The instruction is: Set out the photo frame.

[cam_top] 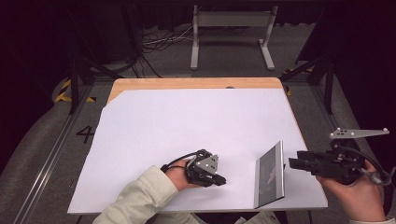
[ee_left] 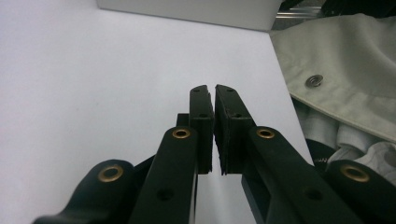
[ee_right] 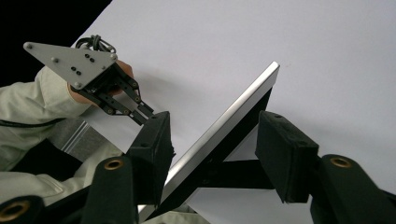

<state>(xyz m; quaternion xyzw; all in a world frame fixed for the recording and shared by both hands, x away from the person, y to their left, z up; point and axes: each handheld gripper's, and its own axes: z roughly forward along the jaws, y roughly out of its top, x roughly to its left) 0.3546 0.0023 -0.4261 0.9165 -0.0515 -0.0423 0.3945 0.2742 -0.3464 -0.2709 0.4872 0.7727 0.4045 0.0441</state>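
A thin dark panel with a silver rim [cam_top: 271, 175] stands tilted on its edge at the front right of the white table top [cam_top: 187, 126]. My right gripper [cam_top: 292, 163] hovers level just right of it, open. In the right gripper view the panel's rim [ee_right: 243, 100] and its black rear prop run between my gripper's [ee_right: 215, 123] spread jaws, and neither pad presses on it. My left gripper [cam_top: 223, 180] rests low near the front middle, pointing at the panel, shut with nothing in it. Its pads [ee_left: 203, 112] nearly meet.
The white sheet covers a wooden table whose far strip [cam_top: 187, 83] shows. The front edge runs just under both hands, and the right edge lies below my right gripper. A pale jacket sleeve [ee_left: 345, 70] is close to my left gripper. A metal stand [cam_top: 231, 28] stands on the floor behind.
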